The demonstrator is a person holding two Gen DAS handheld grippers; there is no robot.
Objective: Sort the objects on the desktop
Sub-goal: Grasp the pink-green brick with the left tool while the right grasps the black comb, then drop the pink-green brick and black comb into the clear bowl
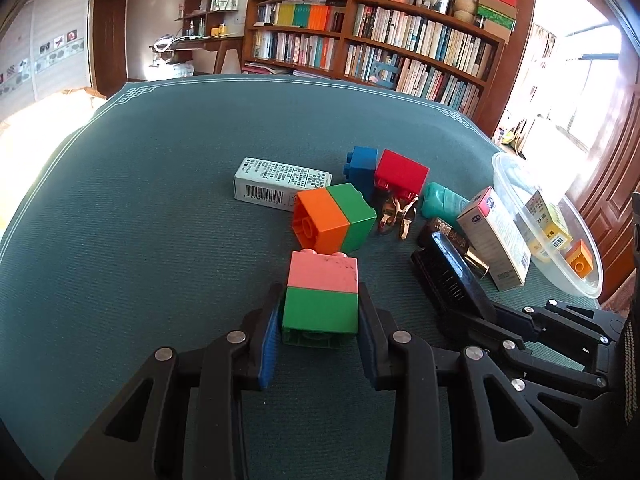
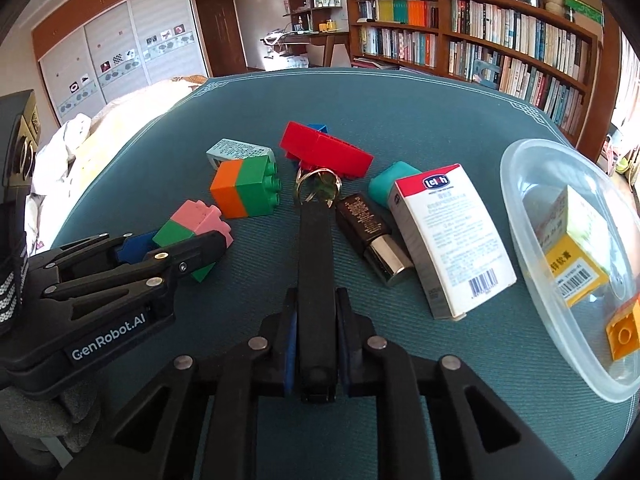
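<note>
A pink-and-green stacked block (image 1: 322, 276) lies on the teal tablecloth (image 1: 160, 200), and my left gripper (image 1: 320, 304) is shut on its green half. The right wrist view shows the same grip from the side, with the block (image 2: 192, 220) in the left gripper (image 2: 184, 248). My right gripper (image 2: 316, 300) is shut on a long black comb (image 2: 316, 240), which lies pointing away towards a gold ring (image 2: 318, 184). In the left wrist view the comb (image 1: 448, 276) sticks out of the right gripper (image 1: 476, 316).
Around lie an orange-and-green block (image 1: 334, 220), a red block (image 1: 400, 174), a blue block (image 1: 362, 166), a white carton (image 1: 276, 184), a teal tube (image 2: 394, 184), a dark bottle (image 2: 372, 236) and a white box (image 2: 448, 240). A clear tub (image 2: 516, 184) at the right holds a yellow box and an orange block.
</note>
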